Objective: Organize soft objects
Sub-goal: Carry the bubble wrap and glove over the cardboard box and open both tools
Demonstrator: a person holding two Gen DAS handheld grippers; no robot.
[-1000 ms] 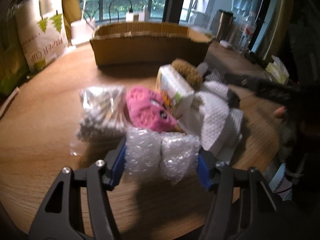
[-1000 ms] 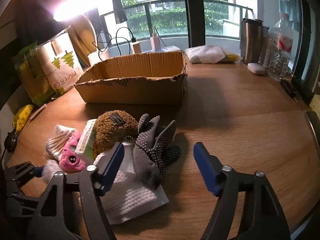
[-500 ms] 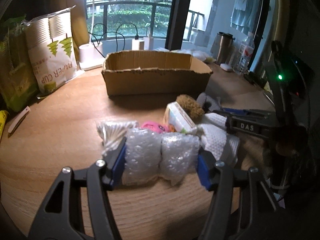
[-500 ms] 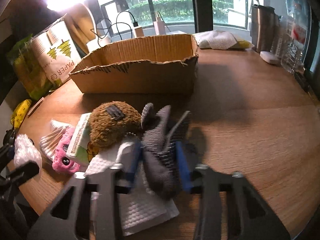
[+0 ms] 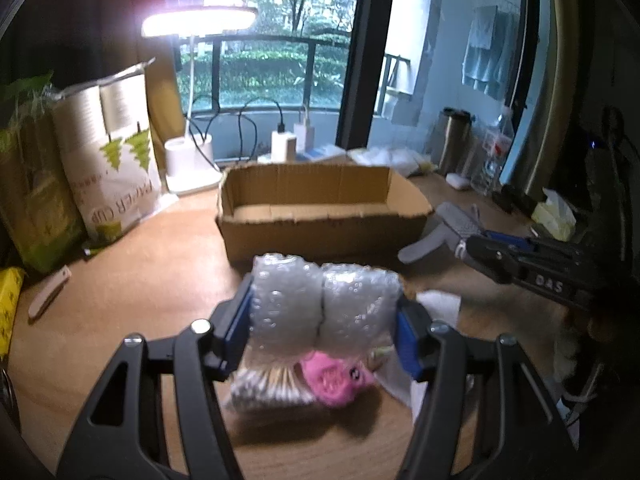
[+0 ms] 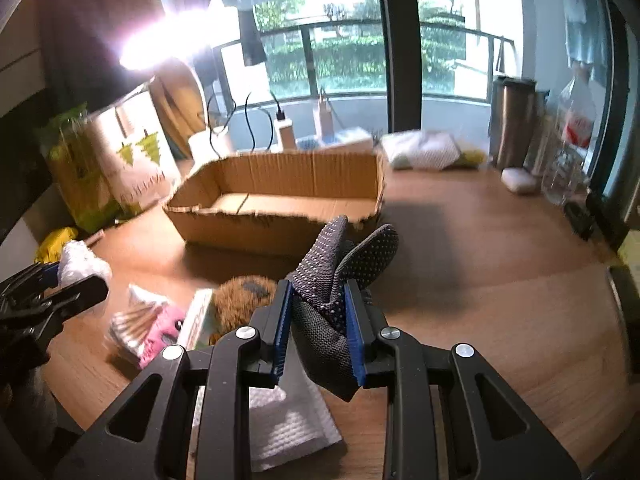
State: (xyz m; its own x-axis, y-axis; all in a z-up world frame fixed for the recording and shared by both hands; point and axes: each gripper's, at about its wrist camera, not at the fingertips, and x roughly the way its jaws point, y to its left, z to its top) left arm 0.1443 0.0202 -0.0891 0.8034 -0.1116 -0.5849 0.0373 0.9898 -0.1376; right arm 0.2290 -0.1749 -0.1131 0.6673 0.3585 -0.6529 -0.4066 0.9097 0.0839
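Note:
My left gripper [image 5: 322, 328] is shut on a folded roll of bubble wrap [image 5: 324, 304] and holds it above the table, short of the open cardboard box [image 5: 320, 216]. My right gripper [image 6: 318, 320] is shut on a grey dotted glove [image 6: 340, 268], lifted off the pile; the glove also shows in the left wrist view [image 5: 448, 228]. On the table lie a pink plush toy [image 6: 164, 330], a bag of cotton swabs [image 6: 132, 320], a brown plush [image 6: 242, 300], a small white box [image 6: 198, 318] and a white cloth [image 6: 288, 420]. The box [image 6: 280, 208] holds nothing I can see.
A paper-cup bag [image 5: 112, 164] and green bags [image 5: 28, 196] stand at the left. A lit desk lamp [image 5: 192, 164], chargers and cables sit behind the box. A steel tumbler [image 6: 512, 120], bottles [image 6: 568, 148] and a white cloth bundle [image 6: 424, 152] are at the back right.
My right gripper closed on the grey glove and lifted it from the pile. My left gripper rose with the bubble wrap, so the pile now sits below it.

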